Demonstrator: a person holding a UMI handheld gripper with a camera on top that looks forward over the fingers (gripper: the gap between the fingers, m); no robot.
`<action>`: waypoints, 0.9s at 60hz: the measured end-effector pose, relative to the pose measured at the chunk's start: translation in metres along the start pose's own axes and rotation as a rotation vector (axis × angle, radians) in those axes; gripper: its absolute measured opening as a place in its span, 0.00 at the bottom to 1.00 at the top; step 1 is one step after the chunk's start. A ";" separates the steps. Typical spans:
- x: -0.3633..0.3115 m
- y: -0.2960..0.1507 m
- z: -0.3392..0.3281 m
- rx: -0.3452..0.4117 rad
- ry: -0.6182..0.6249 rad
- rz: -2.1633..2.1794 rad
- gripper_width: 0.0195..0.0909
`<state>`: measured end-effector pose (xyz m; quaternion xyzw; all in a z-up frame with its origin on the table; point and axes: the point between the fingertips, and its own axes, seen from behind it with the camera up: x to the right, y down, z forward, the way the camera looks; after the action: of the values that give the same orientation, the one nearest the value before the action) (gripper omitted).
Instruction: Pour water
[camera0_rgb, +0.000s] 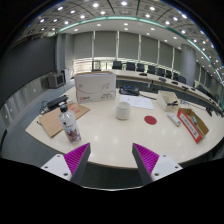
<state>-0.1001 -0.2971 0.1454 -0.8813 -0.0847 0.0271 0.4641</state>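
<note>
My gripper (112, 158) sits low in the frame, fingers spread wide and empty. The water bottle (70, 126) stands left of centre on the table (120, 140); I should swing left and close on its middle. The cup (123, 110) waits further back, centre.

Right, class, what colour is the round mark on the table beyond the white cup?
Red: the round mark, best seen in the gripper view, lies right of the white cup.
</note>
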 end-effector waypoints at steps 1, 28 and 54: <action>-0.013 0.002 0.002 0.002 -0.012 0.000 0.94; -0.179 -0.012 0.143 0.166 -0.030 0.027 0.93; -0.182 -0.028 0.203 0.254 0.039 0.051 0.37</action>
<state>-0.3078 -0.1482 0.0471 -0.8176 -0.0493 0.0322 0.5728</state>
